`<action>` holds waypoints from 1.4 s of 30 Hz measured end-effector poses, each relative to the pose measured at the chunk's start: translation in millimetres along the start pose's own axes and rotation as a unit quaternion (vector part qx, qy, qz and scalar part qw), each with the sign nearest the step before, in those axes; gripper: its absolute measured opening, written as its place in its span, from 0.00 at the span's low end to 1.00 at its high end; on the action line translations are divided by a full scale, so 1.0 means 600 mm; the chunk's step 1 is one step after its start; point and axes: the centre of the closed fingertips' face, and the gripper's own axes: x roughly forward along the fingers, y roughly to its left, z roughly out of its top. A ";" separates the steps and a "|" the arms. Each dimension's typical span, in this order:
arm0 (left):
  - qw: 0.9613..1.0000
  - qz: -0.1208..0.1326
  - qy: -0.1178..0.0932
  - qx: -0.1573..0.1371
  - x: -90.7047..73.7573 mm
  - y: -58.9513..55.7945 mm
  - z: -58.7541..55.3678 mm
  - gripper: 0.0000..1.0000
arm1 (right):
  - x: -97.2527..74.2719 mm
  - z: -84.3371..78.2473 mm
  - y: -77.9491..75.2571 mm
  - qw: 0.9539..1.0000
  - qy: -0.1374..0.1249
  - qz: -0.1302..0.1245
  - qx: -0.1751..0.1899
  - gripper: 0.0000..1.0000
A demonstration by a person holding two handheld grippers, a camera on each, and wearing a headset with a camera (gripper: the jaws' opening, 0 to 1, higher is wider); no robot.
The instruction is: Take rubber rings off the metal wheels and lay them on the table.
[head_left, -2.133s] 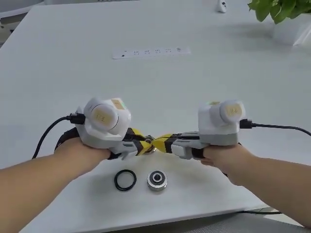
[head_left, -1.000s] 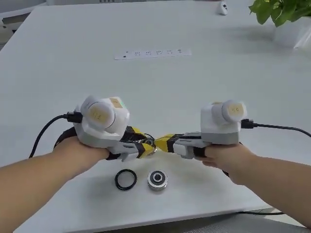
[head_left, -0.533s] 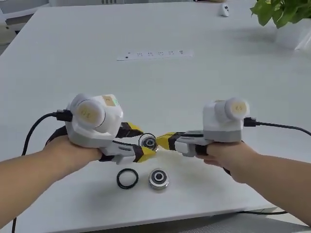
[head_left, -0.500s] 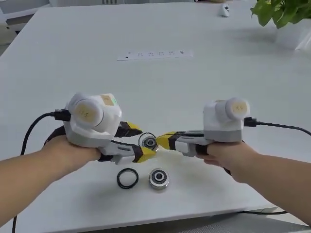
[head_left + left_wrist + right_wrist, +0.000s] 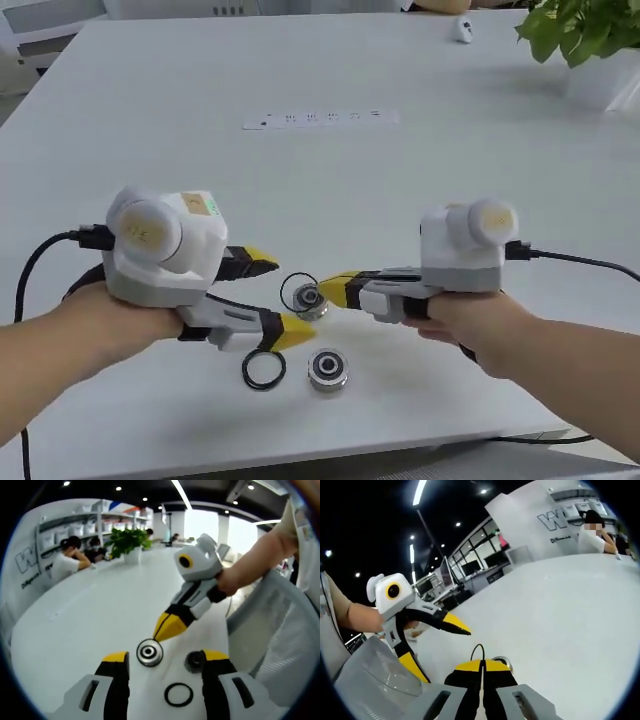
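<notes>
My right gripper [image 5: 325,290] is shut on a thin black rubber ring [image 5: 296,291] that hangs partly off a small metal wheel [image 5: 309,299] just above the table. In the right gripper view its shut tips [image 5: 481,666] pinch the ring [image 5: 477,652], with the wheel [image 5: 502,660] behind them. My left gripper [image 5: 273,297] stands open to the left of that wheel, touching nothing. In the left gripper view its tips [image 5: 165,657] flank the wheel [image 5: 149,652]. A loose ring [image 5: 263,368] and a bare wheel [image 5: 328,367] lie near the front edge.
A white power strip [image 5: 320,118] lies mid-table. A potted plant [image 5: 590,35] and a small white object [image 5: 460,28] sit at the far right. Cables trail from both grippers. The table's front edge [image 5: 330,450] is close behind the loose ring and bare wheel.
My left gripper has opened, let go of the wheel and drawn back to the left. The right gripper stays shut on the ring, holding its place.
</notes>
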 end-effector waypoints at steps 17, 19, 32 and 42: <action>1.000 0.009 -0.001 -0.014 -0.059 -0.012 -0.023 0.69 | -0.003 0.002 0.027 1.000 0.008 0.022 -0.006 0.00; 1.000 0.010 0.001 -0.015 -0.065 -0.013 -0.028 0.69 | -0.002 0.000 0.030 1.000 0.010 0.025 -0.006 0.00; 1.000 0.017 0.005 -0.018 -0.098 -0.023 -0.051 0.73 | 0.015 -0.032 0.064 0.997 0.049 0.060 -0.018 0.00; 0.999 0.024 0.007 -0.026 -0.111 -0.024 -0.066 0.74 | 0.032 -0.055 0.089 0.993 0.083 0.085 -0.027 0.00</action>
